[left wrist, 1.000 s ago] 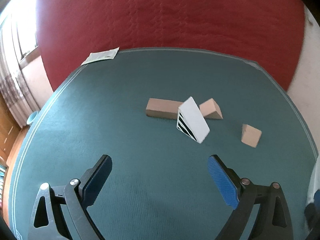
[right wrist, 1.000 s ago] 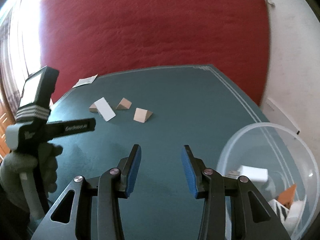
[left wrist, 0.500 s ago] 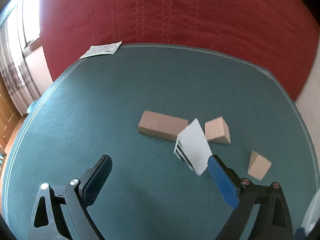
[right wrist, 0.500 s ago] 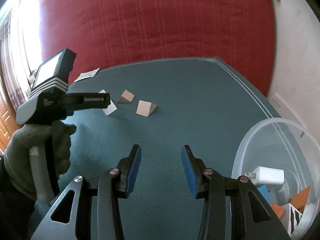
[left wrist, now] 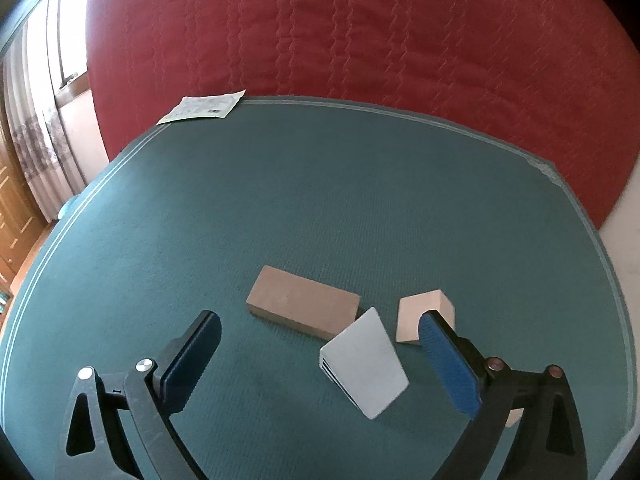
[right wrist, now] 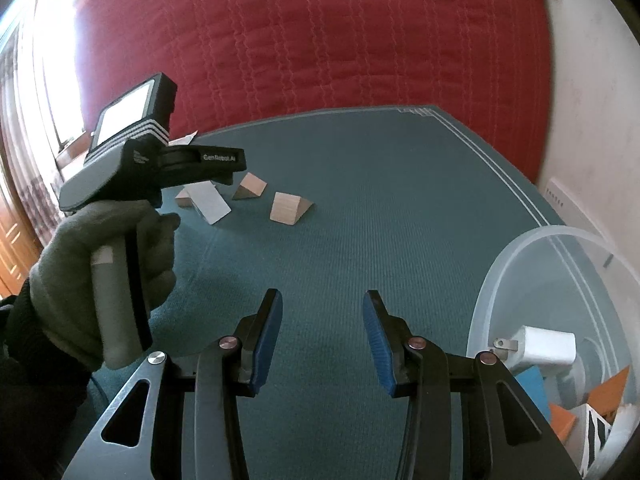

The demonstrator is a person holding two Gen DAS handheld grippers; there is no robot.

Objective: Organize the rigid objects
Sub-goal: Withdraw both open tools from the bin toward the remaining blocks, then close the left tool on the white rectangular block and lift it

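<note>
Counter [left wrist: 280, 200], green mat. Left gripper [left wrist: 320, 364]: jaws wide apart, empty, above a white striped wedge [left wrist: 366, 364]. Long wooden block [left wrist: 302, 306] touching the wedge behind; wooden prism [left wrist: 420, 314] just beside. Right gripper [right wrist: 322, 340]: jaws apart, empty. Clear tub [right wrist: 520, 264] far right, holding a white charger [right wrist: 546, 346] and orange pieces.

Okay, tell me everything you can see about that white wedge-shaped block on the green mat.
The white wedge block has a broad, plain white sloping face and a side marked with black and white stripes. It looks rigid, smooth and matte. It rests on the green mat, its slope tilted upward, right beside the long tan block; whether they touch is unclear. It lies between the open fingers of the left gripper, which is not touching it. A tan wedge sits nearby.
</note>
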